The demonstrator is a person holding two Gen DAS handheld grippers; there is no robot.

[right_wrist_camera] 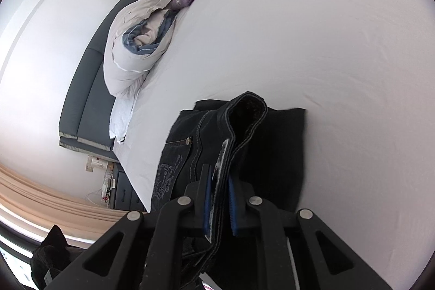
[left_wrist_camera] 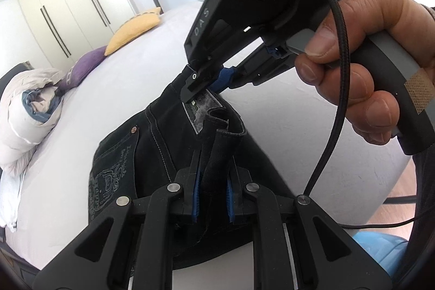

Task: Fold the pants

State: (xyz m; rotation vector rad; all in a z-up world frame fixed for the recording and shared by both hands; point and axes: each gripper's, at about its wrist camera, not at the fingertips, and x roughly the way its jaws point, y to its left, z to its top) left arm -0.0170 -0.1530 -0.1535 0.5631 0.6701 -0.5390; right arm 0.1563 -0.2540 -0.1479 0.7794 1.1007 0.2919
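Pants waistband pinched between both grippers' closed jaws, angled downward.

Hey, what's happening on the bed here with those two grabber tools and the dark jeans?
A person is folding black jeans on a white bed using a handheld gripper in each hand. The left gripper is clamped on a raised fold of the waist area. The right gripper, gripped by a hand, is shut on the waistband edge beside the inner label. Both hold the denim lifted off the sheet. Pillows and a bundled duvet sit at the headboard end.
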